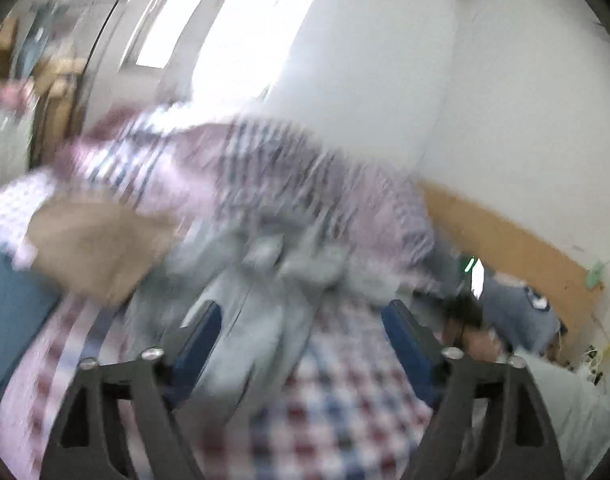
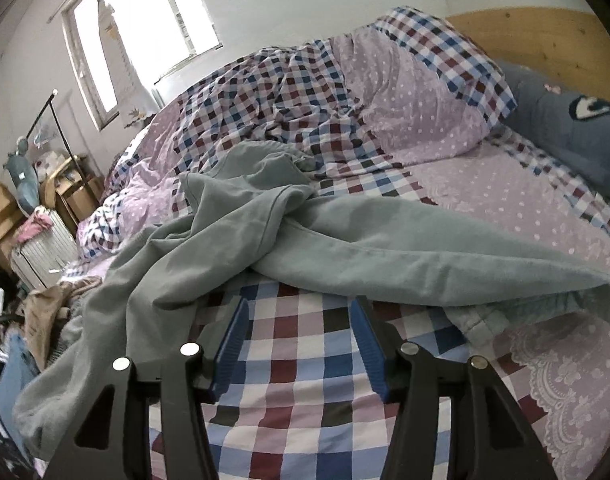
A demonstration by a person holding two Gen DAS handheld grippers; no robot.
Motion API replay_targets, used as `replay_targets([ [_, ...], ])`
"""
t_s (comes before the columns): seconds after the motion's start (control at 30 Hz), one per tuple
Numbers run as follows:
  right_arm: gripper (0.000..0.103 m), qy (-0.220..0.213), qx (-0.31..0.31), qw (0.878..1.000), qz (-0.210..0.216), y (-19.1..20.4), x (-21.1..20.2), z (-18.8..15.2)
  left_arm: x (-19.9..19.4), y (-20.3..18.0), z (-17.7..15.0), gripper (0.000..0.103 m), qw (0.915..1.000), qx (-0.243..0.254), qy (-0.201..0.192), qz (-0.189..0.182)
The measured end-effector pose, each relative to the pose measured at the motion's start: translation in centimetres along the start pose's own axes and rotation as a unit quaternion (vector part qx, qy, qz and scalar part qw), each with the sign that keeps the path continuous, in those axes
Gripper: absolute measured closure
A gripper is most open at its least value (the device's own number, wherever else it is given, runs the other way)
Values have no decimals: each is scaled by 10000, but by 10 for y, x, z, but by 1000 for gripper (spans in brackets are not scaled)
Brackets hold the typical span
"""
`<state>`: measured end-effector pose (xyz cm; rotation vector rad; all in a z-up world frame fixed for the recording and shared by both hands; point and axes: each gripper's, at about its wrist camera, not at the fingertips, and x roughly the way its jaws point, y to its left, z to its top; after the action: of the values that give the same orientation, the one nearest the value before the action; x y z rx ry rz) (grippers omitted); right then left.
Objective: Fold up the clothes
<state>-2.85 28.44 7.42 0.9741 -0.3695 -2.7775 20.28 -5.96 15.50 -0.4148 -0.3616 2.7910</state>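
Right gripper point(image 2: 299, 336) low over the bed point(image 2: 305, 400), fingers point(image 2: 233, 344) spread apart, nothing between them, only checked sheet below. Just beyond the tips: grey-green sweatshirt point(image 2: 345, 252), crumpled, unfolded, one sleeve running right to a ribbed cuff, body trailing left toward the bed edge. Behind it, a heaped checked-and-lilac duvet point(image 2: 325, 92); navy pillow point(image 2: 565, 128) against a wooden headboard point(image 2: 525, 28); window point(image 2: 145, 20) on the far wall.

Left wrist view heavily blurred. Left gripper point(image 1: 301, 328) released, fingers point(image 1: 203, 328) wide apart; sweatshirt point(image 1: 265, 300) lying in the gap between them, contact unclear.
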Motion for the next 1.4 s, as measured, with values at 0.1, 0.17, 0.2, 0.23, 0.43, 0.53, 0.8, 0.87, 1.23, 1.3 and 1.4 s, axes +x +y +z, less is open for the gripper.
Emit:
replay_targets([
  [0.1,46,64,-59,9999,-60,2,7,-3,51,-8,5,16,9988,437,157,122],
  [0.17,46,118,-128,9998,-119,3,12,-5,94,-2,7,16,9981,482,338,158],
  [0.2,46,142,-175,9996,-144,4,14,-7,112,1,7,16,9979,398,485,148],
  [0.23,46,154,-227,9995,-171,6,15,-9,128,6,8,16,9976,256,617,152],
  [0.43,46,255,-408,9987,-160,16,25,-16,193,46,0,16,9899,-335,1045,893],
  [0.53,46,319,-605,9976,-96,26,32,-22,206,63,-6,16,9833,-628,1318,1089],
  [0.8,46,578,-849,9947,-84,40,51,-41,239,71,-24,29,9694,-342,1978,1412],
  [0.87,46,615,-852,9944,-81,41,53,-43,250,74,-32,55,9620,-388,2302,1415],
  [1.23,46,323,-612,9976,-19,36,47,-24,213,10,-22,86,9883,229,1509,-65],
  [1.3,46,116,-494,9987,94,32,37,-17,206,-23,-32,86,9819,680,1593,-770],
  [1.4,46,-116,-313,9988,367,27,26,-5,202,-67,-63,86,9541,1322,2157,-1601],
])
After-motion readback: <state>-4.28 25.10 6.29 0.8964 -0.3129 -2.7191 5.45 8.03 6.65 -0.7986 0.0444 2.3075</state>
